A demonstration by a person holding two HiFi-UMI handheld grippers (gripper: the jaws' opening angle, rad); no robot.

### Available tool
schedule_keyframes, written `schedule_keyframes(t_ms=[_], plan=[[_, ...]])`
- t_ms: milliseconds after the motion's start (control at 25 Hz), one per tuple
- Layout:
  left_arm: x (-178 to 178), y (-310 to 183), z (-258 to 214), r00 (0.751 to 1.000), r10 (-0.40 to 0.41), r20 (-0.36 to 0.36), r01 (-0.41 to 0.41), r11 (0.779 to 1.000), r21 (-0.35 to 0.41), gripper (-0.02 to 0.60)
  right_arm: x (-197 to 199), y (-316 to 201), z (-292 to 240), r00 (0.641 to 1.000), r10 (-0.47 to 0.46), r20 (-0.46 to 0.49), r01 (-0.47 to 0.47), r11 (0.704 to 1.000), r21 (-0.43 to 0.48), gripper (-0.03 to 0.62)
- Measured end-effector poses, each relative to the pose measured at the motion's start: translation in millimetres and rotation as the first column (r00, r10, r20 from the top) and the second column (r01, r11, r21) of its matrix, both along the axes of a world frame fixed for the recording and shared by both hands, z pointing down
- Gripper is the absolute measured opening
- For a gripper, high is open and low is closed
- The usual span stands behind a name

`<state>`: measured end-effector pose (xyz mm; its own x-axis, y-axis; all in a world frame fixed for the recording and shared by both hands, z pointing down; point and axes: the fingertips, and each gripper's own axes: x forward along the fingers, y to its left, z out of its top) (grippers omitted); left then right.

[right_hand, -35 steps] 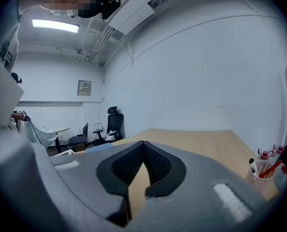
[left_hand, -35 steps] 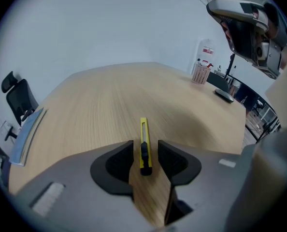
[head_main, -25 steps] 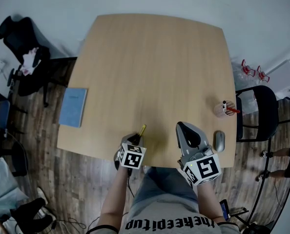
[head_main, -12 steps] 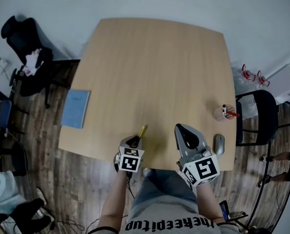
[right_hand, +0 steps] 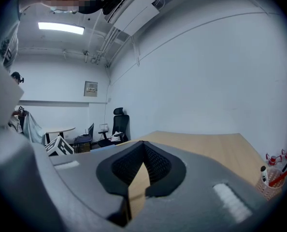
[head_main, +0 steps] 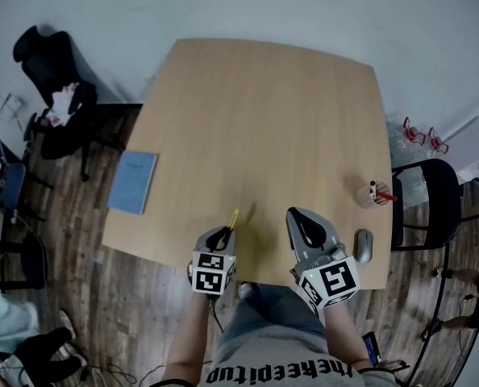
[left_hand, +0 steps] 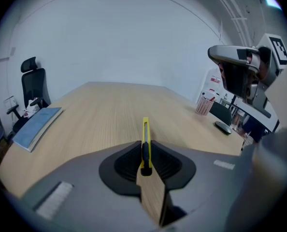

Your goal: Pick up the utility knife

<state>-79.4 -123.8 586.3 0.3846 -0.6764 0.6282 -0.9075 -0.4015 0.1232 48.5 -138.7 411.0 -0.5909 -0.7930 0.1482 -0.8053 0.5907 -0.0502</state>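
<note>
The utility knife [head_main: 234, 218] is slim and yellow with a black slider. My left gripper [head_main: 223, 236] is shut on its rear end, near the table's front edge, and holds it a little above the wood. In the left gripper view the knife [left_hand: 145, 139] stands on edge between the dark pads [left_hand: 126, 161] and its tip points away across the table [left_hand: 109, 110]. My right gripper [head_main: 300, 221] hovers to the right of the knife, shut with nothing in it. In the right gripper view its pads [right_hand: 155, 163] meet at the tips.
A blue notebook [head_main: 135, 182] lies at the table's left edge. At the right edge stand a pink pen cup [head_main: 371, 193] and a grey mouse [head_main: 363, 246]. A black chair [head_main: 421, 192] stands to the right of the table, an office chair [head_main: 58, 103] to the left.
My left gripper has risen a little with the knife held in it. The right gripper has stayed where it was.
</note>
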Motion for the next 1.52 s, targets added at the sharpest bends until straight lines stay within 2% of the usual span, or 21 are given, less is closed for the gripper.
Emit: schedule_keyframes(t_ms=[360, 680, 800, 1000, 1520], plan=[[-14.8, -1.7, -46.3, 0.995, -0.066, -0.080, 0.076, 0.989, 0.127, 0.081, -12.1, -1.1, -6.7, 1.000, -0.027, -0.006, 0.027, 0.999, 0.017, 0.002], [-24.2, 1.2, -78.1, 0.981, -0.108, -0.162, 0.139, 0.970, 0.197, 0.081, -18.5, 3.0, -12.2, 0.999, -0.040, -0.008, 0.040, 0.999, 0.036, 0.002], [-27.5, 3.0, -93.2, 0.977, -0.115, -0.177, 0.156, 0.959, 0.236, 0.081, -20.4, 5.4, -16.0, 0.999, -0.044, -0.012, 0.044, 0.998, 0.044, 0.002], [-30.3, 4.6, -116.9, 0.979, -0.122, -0.162, 0.168, 0.935, 0.311, 0.081, -21.2, 7.2, -24.6, 0.999, -0.050, -0.014, 0.050, 0.997, 0.060, 0.002], [-39.1, 21.8, -160.2, 0.966, -0.145, -0.215, 0.224, 0.882, 0.414, 0.081, -19.9, 20.4, -41.2, 0.998, -0.056, 0.003, 0.055, 0.993, 0.103, 0.002]])
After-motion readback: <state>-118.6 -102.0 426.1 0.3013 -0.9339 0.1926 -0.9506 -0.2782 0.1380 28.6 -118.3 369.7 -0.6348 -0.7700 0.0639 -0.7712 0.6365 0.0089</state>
